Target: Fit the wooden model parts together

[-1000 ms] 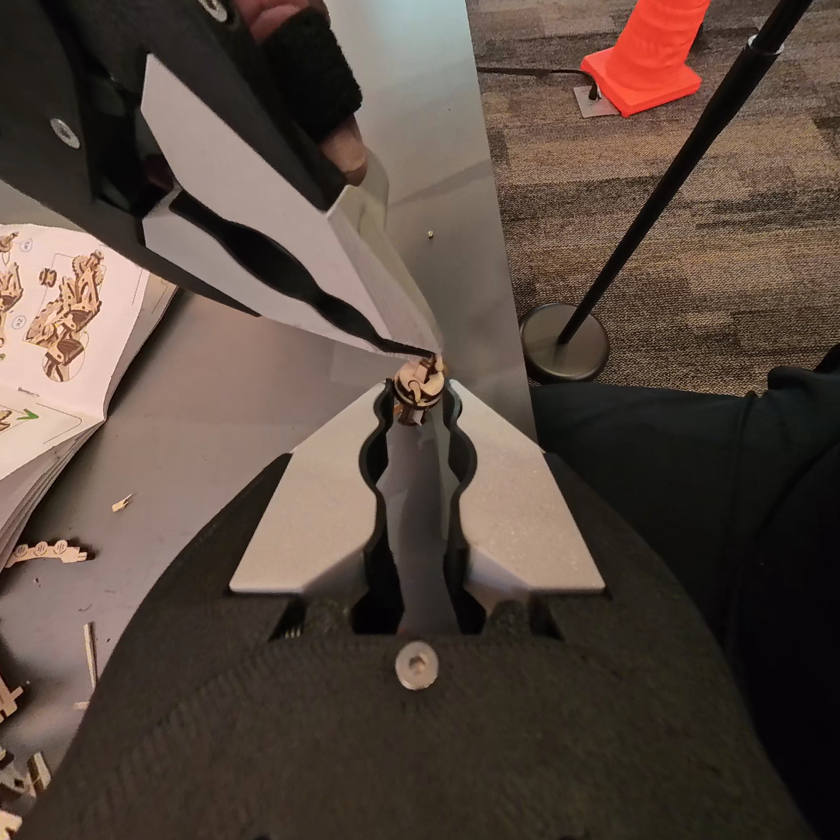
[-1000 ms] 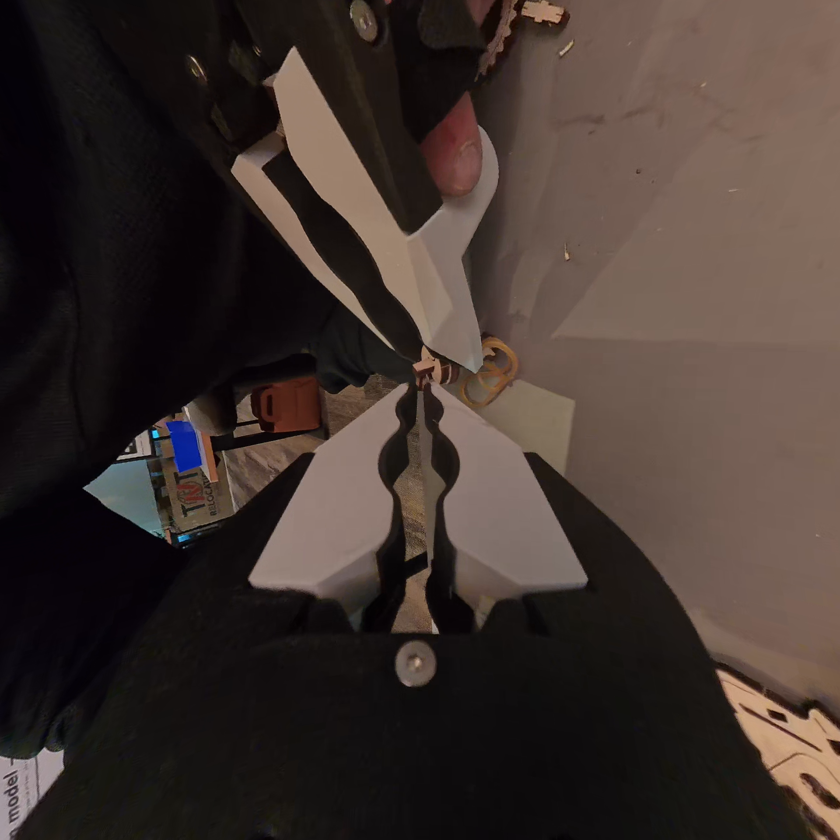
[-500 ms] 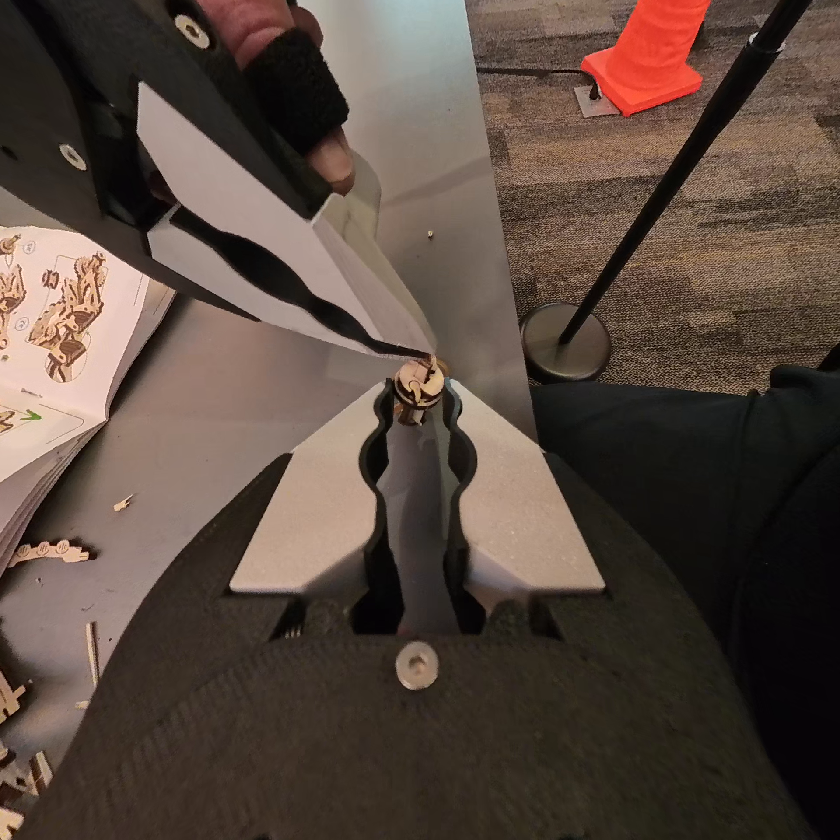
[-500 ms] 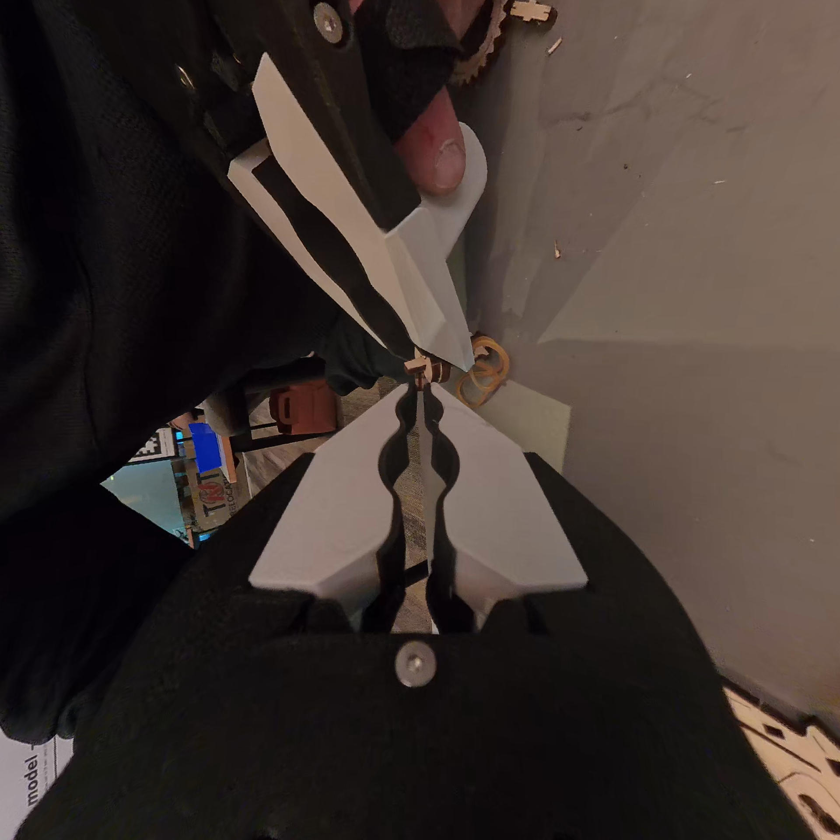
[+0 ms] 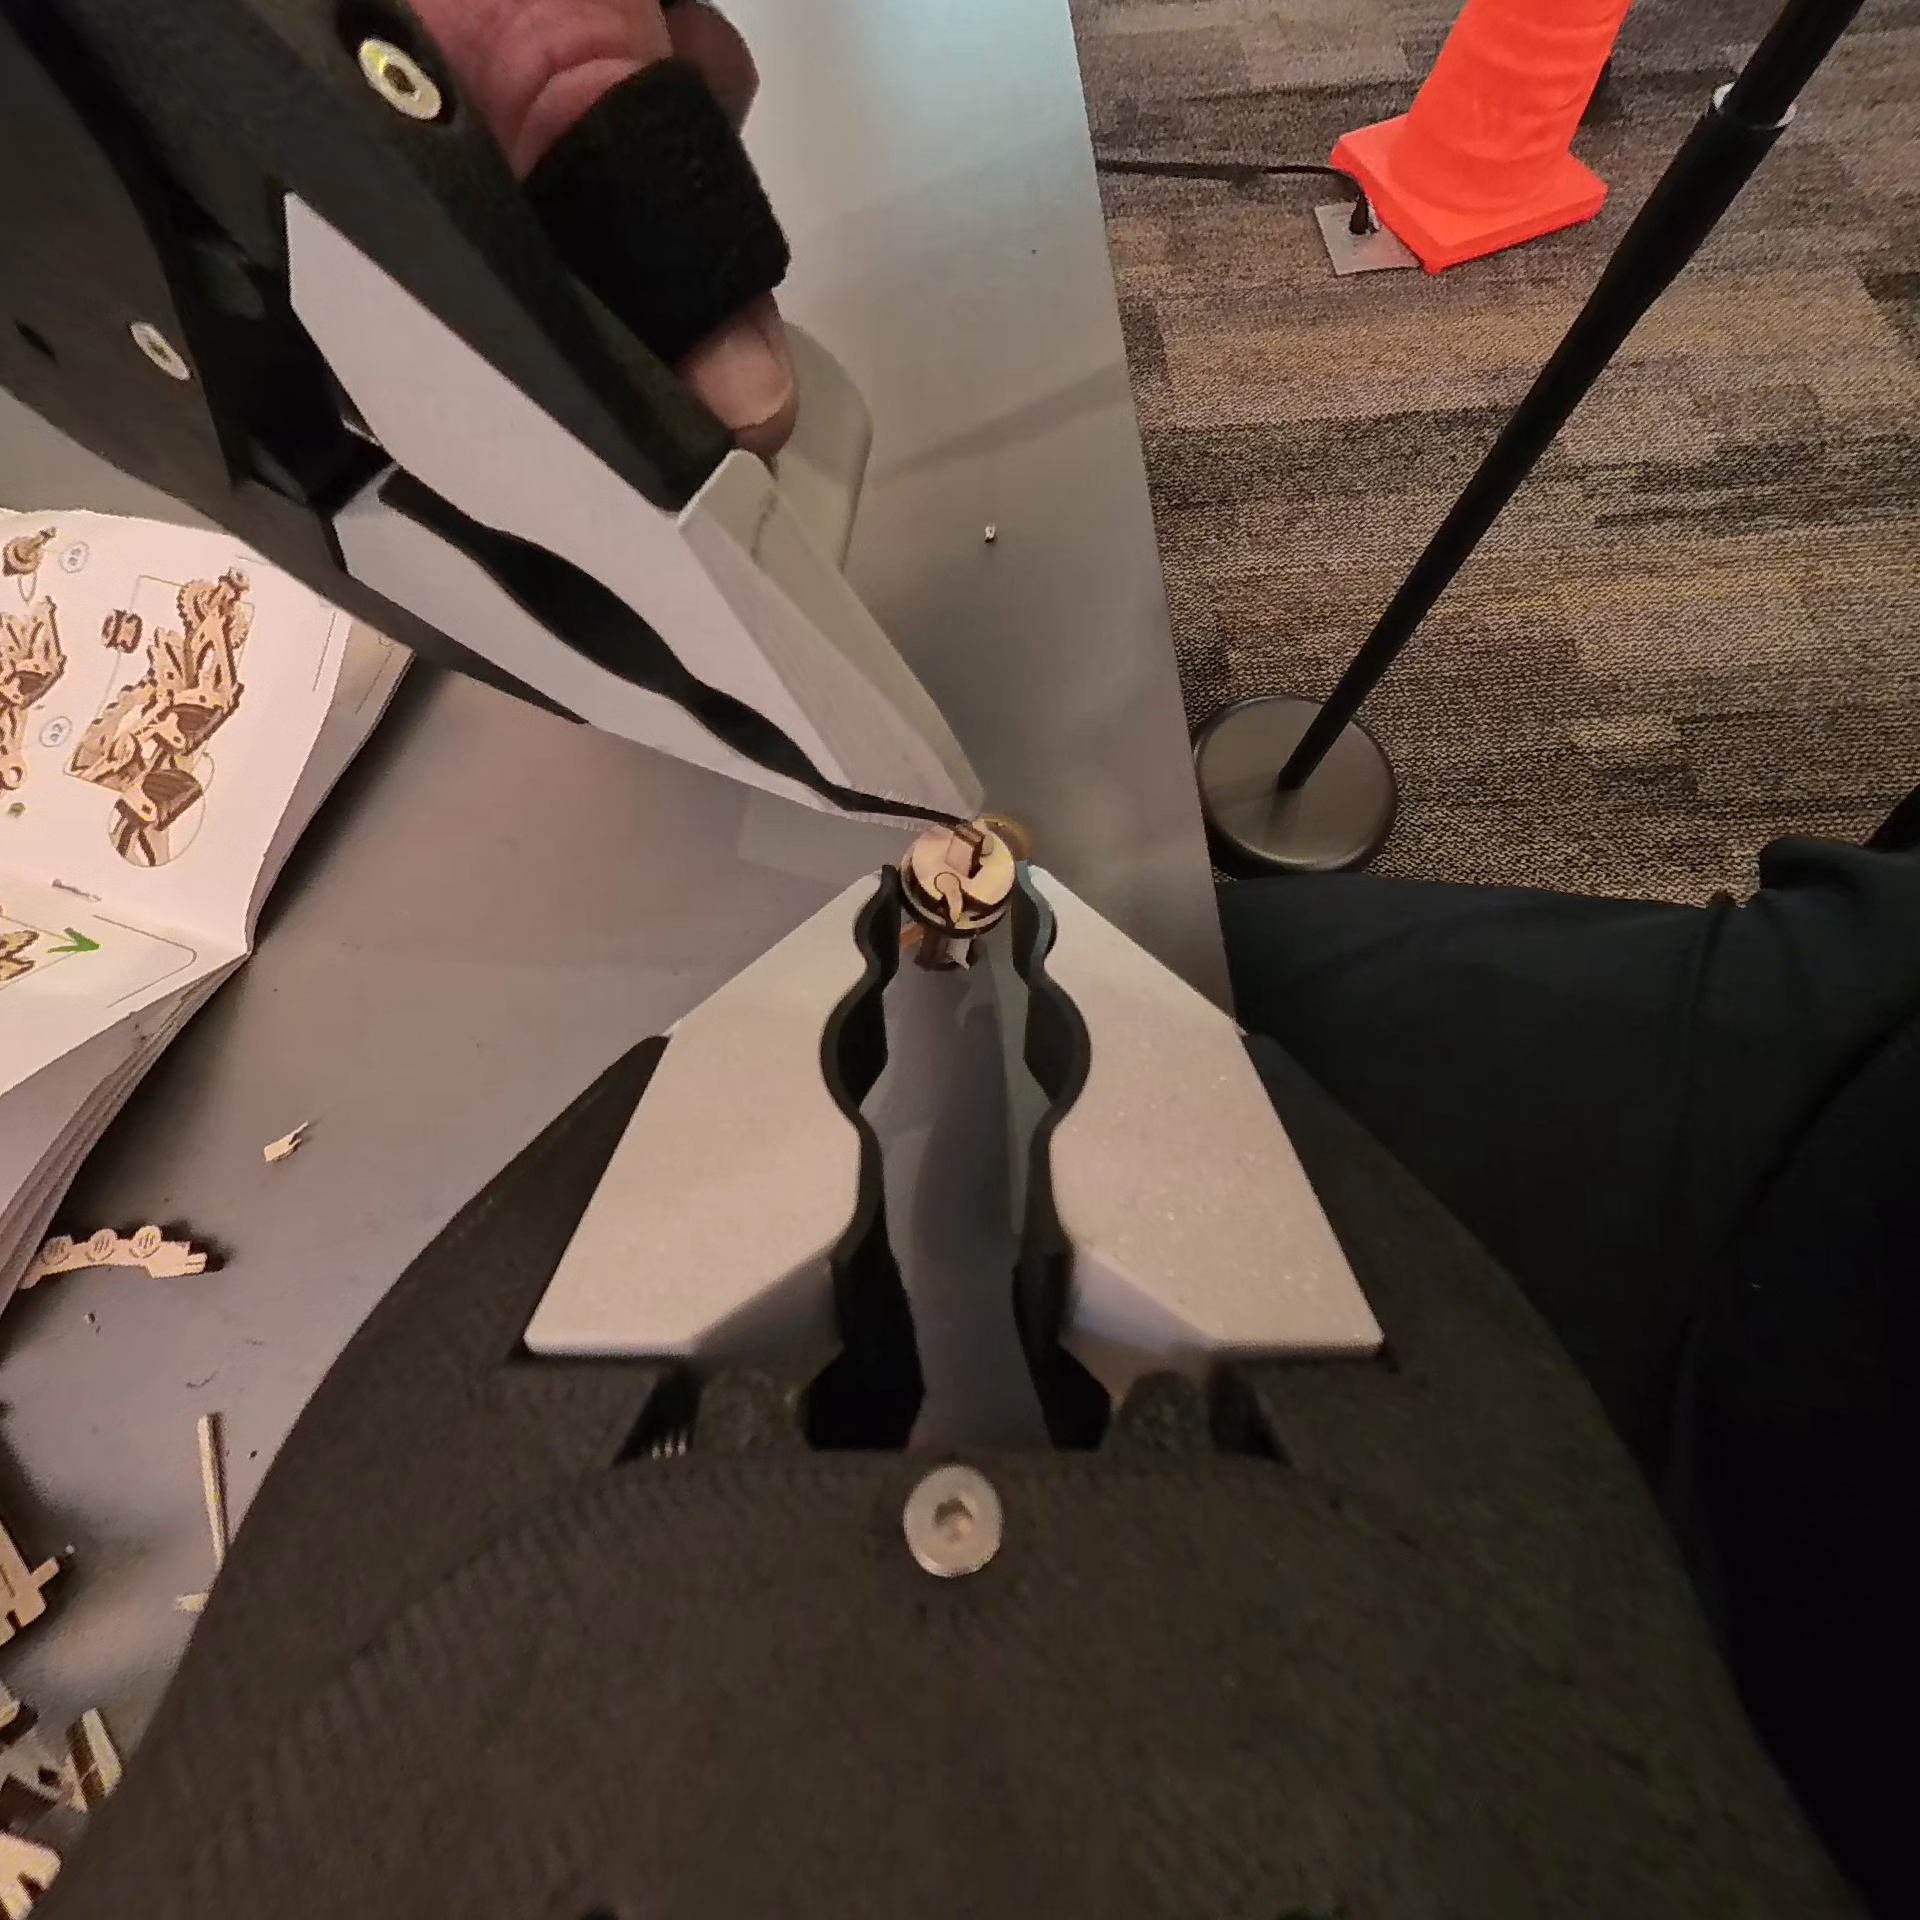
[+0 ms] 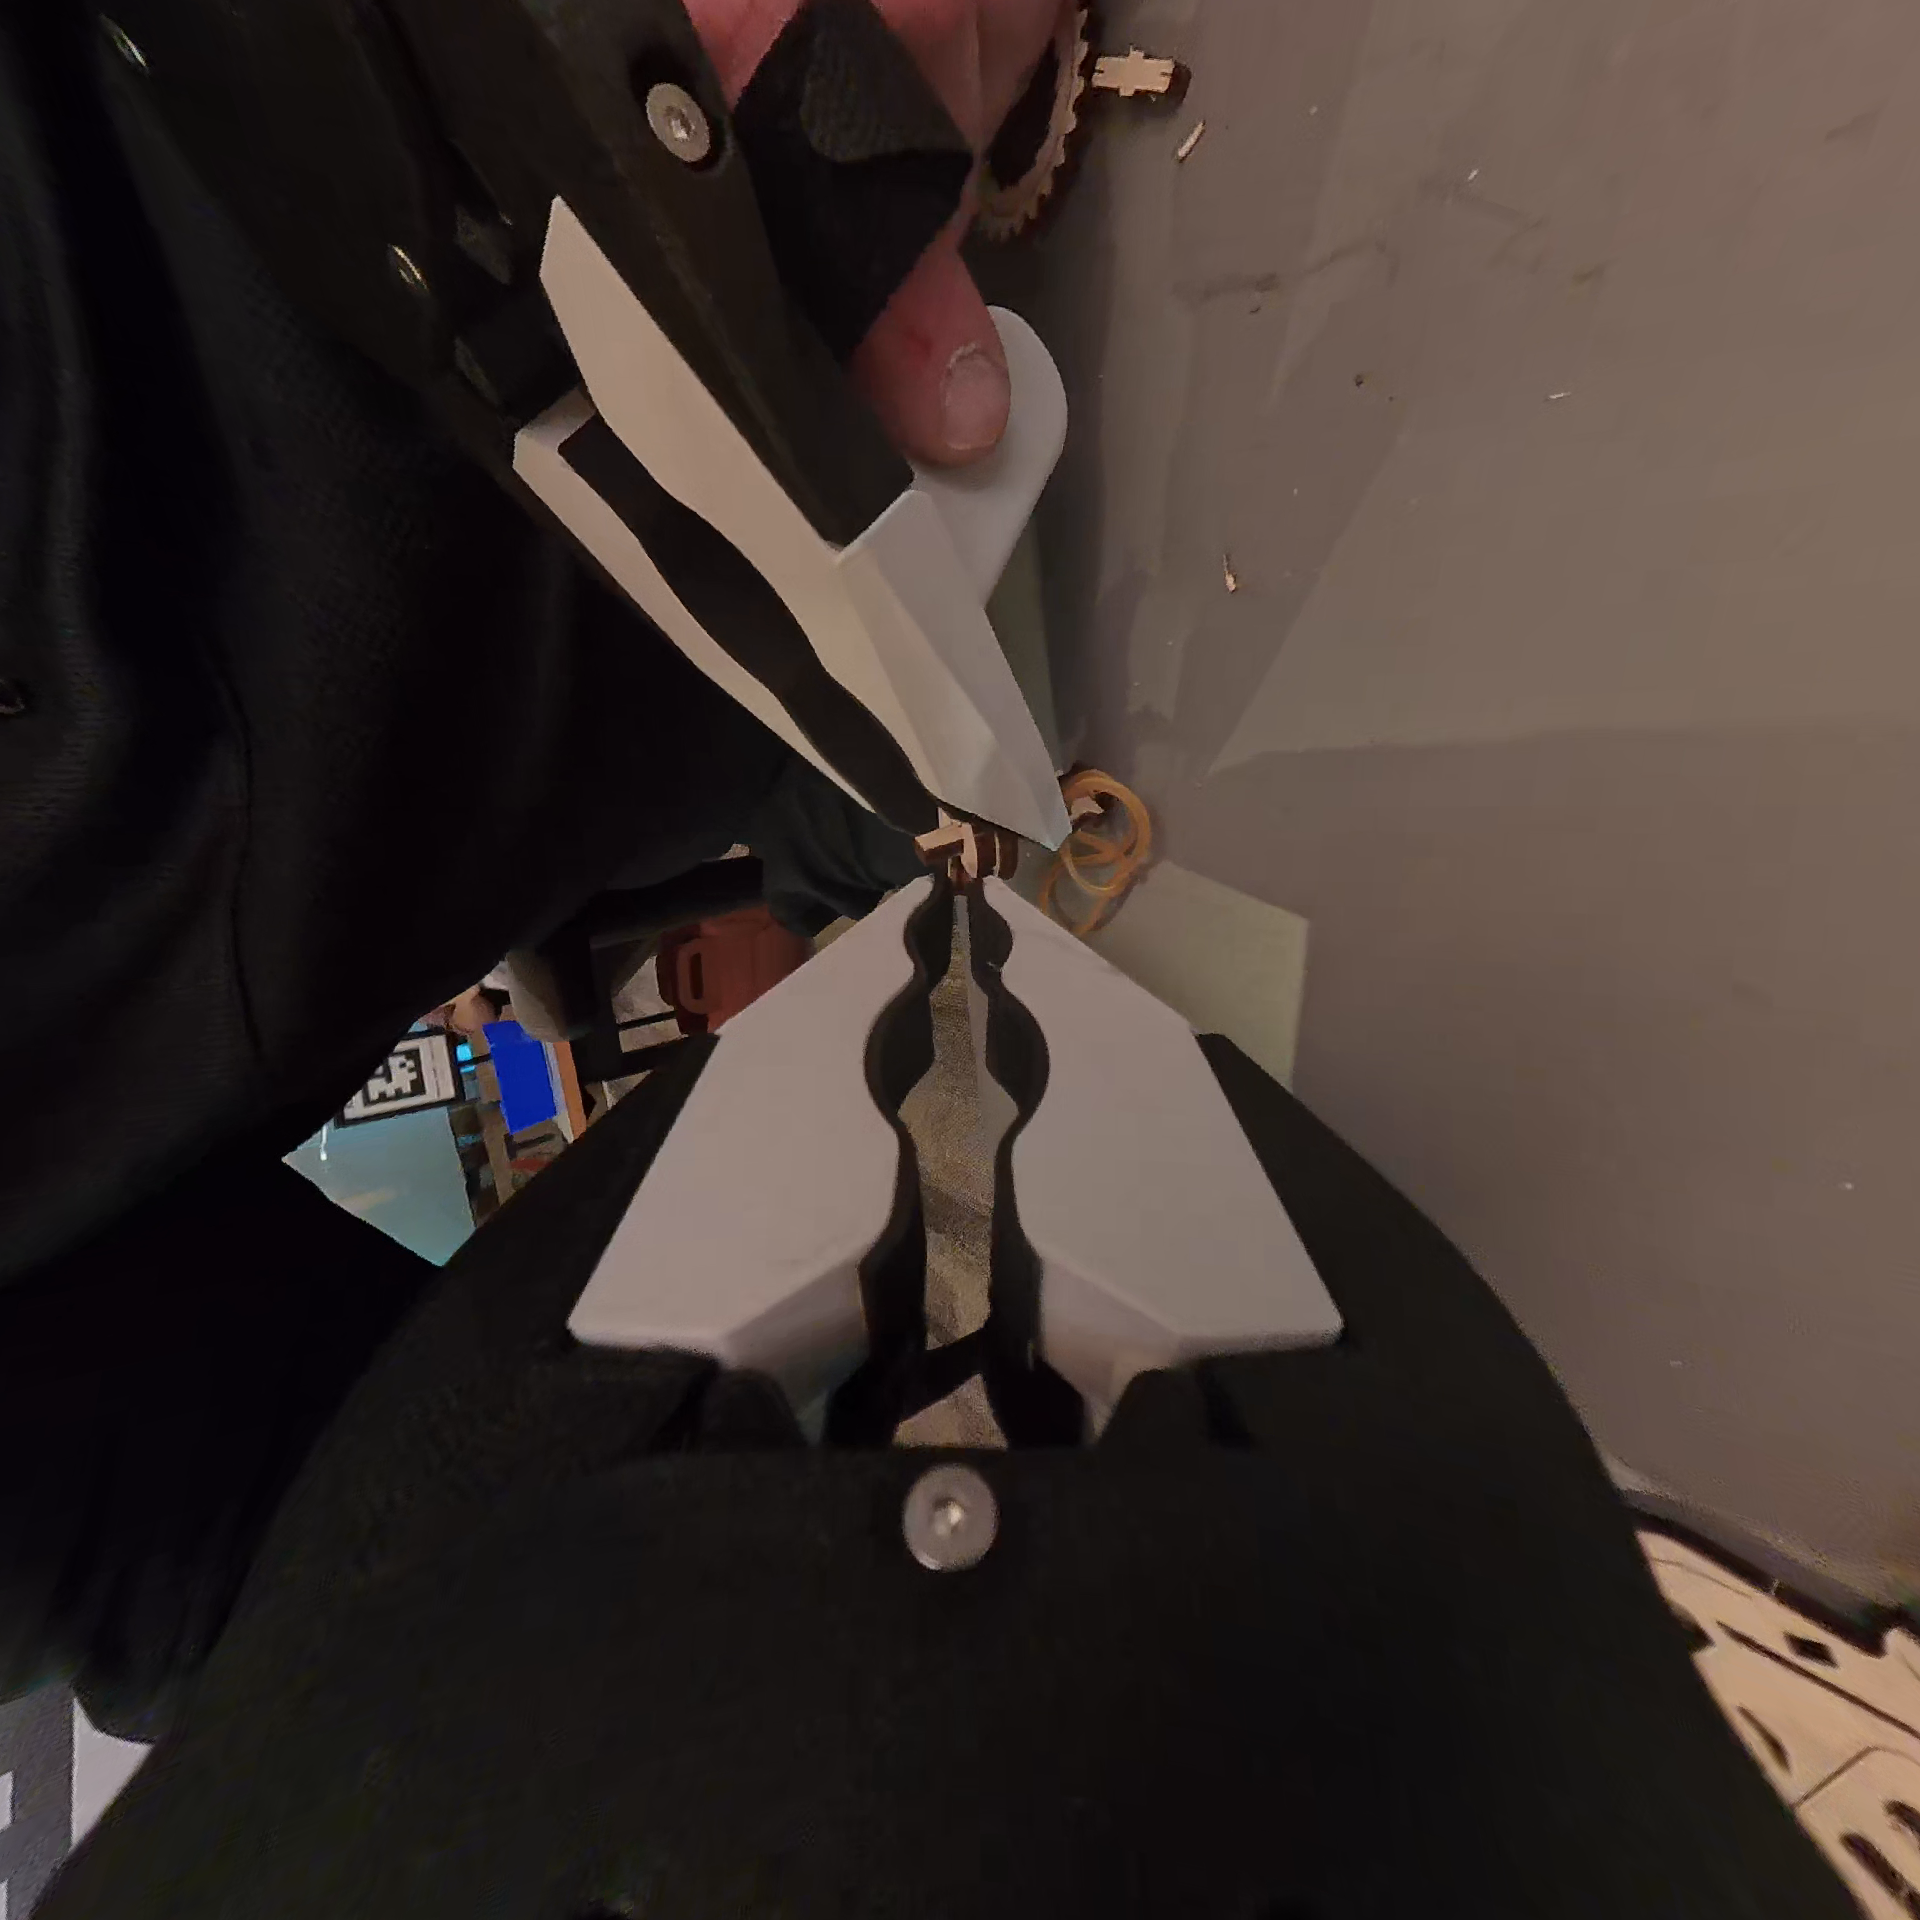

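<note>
Instruction booklet [image 5: 135, 790] left of wooden assembly [image 5: 954, 883]

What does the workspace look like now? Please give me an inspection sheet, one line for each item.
Surface: grey table, scuffed, with wood crumbs.
Job's things: small round wooden assembly held at the tips; a small wooden pin meets it.
Clutter: open instruction booklet, loose wooden pieces, rubber bands, toothed wooden gear.
Grippers: left gripper shut on the assembly; right gripper shut on the pin.
Cables: one on the carpet by the orange cone.
Surroundings: carpet, black stand pole.
</note>
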{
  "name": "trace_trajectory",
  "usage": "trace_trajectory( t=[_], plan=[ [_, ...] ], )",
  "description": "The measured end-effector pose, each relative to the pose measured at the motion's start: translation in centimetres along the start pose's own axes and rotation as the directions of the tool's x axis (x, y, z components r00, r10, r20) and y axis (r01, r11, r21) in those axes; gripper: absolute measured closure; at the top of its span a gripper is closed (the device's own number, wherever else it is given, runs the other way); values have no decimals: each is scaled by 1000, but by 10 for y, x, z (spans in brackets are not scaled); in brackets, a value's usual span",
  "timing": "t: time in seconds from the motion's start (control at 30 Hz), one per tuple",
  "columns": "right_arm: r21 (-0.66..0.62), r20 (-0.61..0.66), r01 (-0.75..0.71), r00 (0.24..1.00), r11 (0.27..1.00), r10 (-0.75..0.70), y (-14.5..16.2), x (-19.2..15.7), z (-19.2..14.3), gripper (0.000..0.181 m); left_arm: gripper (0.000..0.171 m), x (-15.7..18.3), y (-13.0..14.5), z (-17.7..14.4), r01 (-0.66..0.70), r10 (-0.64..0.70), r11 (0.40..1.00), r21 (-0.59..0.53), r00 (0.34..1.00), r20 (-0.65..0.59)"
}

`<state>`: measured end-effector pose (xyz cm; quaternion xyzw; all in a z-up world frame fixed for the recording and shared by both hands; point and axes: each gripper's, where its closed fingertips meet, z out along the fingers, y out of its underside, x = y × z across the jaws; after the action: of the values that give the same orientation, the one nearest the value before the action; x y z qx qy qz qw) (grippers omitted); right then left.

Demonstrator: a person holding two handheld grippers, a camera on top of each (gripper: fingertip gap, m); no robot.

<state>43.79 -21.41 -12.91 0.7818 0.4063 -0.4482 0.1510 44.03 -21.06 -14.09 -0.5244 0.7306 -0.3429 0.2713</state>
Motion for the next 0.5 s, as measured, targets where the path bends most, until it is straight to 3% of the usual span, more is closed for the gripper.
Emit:
trace_trajectory(
  t=[0.5],
  plan=[
    [75, -173, 2, 985, 997, 11, -1, -1, -1, 173, 152, 0, 0, 0, 8, -8, 1000, 2, 1000, -5]
  ],
)
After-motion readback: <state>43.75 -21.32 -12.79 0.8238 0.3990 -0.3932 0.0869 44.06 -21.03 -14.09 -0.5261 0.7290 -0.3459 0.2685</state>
